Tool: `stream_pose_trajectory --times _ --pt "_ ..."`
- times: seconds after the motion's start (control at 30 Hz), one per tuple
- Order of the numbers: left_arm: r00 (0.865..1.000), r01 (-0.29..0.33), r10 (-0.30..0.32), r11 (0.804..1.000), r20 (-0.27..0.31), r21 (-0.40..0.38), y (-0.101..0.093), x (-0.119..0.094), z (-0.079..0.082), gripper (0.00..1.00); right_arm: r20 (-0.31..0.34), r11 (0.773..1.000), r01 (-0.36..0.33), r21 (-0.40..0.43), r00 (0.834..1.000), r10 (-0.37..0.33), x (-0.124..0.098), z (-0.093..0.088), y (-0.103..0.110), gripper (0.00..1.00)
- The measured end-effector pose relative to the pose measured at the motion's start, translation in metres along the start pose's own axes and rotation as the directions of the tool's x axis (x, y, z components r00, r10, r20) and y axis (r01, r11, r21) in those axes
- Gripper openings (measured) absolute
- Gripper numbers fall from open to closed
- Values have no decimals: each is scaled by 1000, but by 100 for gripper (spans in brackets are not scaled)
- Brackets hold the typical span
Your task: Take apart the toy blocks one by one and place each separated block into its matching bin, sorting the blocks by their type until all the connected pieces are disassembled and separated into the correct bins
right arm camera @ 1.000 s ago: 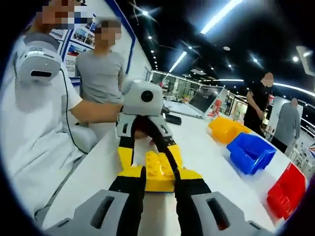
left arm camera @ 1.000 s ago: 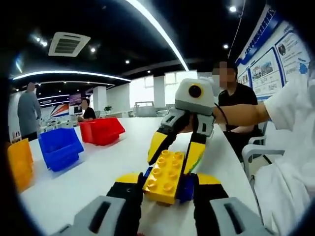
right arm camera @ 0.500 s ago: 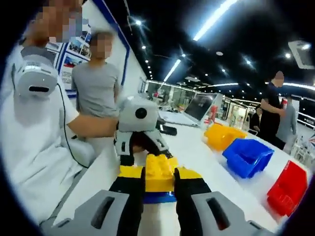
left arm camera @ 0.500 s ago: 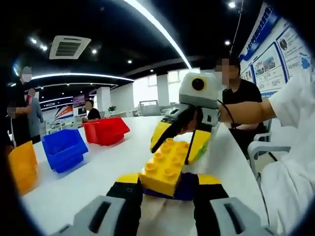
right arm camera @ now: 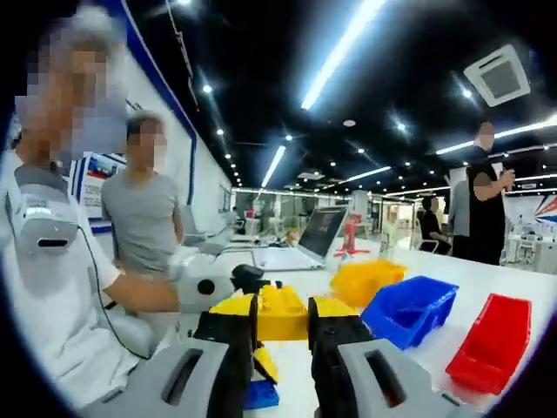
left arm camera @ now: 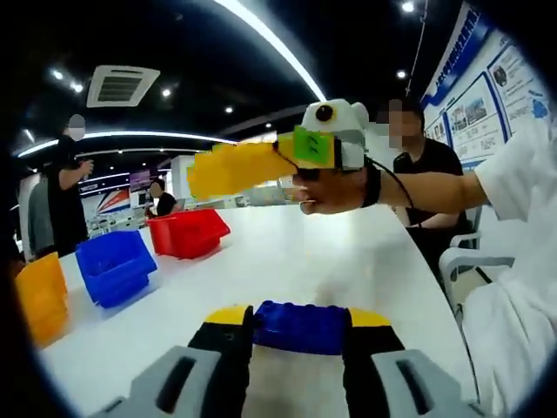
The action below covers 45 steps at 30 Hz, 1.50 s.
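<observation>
Blocks held apart, one in each claw.
Left claw (left arm camera: 290, 324) grips the blue block (left arm camera: 300, 326); right claw (right arm camera: 281, 320) is closed on the yellow block (right arm camera: 280, 313).

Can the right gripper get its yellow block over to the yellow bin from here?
Probably yes. The right gripper, shut on the yellow block, is raised above the table, and the yellow bin lies open-topped ahead with nothing between them.

Glossy plastic blue block (left arm camera: 300, 326), glossy plastic bins (left arm camera: 111, 264), smooth white table (left arm camera: 287, 261)
</observation>
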<state>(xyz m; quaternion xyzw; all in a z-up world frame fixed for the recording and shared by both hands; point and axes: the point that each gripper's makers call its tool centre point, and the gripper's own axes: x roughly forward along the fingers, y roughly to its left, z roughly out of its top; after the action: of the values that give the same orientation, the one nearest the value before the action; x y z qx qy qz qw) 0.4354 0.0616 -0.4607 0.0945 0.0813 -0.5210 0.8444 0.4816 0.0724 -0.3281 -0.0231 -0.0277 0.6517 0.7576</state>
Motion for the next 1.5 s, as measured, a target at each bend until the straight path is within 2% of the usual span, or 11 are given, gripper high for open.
stream_pose_trajectory --times 0.23,0.43,0.8,1.03,1.3,1.33,1.37,1.4,1.43,1.47,1.5 --pt "1000 -2 2 1000 1 3 -1 0 1 42 -55 994 111 -19 992 -112 34 22 -41 24" --pt "1000 -4 4 1000 2 4 -4 1 1 42 -137 983 170 -66 975 -177 86 29 -67 24" --pt "1000 -9 9 1000 5 5 2 -1 0 42 -213 972 231 -48 948 -236 195 16 -114 24" --pt "1000 -12 12 1000 5 5 3 -1 -1 42 -253 961 270 -63 927 -278 244 0 -137 24" --pt "1000 -19 19 1000 4 3 4 -2 -1 42 -302 922 368 -121 871 -388 269 -18 -166 25" --pt "1000 -19 19 1000 4 3 4 -2 -1 42 -306 902 403 -154 849 -431 266 -19 -173 25" --pt "1000 -19 19 1000 4 3 4 -2 -1 42 -297 887 424 -186 836 -462 263 -18 -176 33" --pt "1000 -19 19 1000 4 4 4 -2 -1 42 -284 896 420 -145 850 -444 266 -17 -172 63" --pt "1000 -19 19 1000 4 2 4 -3 -1 42 -269 919 390 -50 881 -388 272 -18 -161 86" --pt "1000 -19 19 1000 4 1 5 -3 -1 42 -245 933 359 -22 903 -353 274 -15 -153 97" --pt "1000 -19 19 1000 4 1 5 -3 -1 42 -256 928 369 -52 893 -370 267 -15 -153 90"
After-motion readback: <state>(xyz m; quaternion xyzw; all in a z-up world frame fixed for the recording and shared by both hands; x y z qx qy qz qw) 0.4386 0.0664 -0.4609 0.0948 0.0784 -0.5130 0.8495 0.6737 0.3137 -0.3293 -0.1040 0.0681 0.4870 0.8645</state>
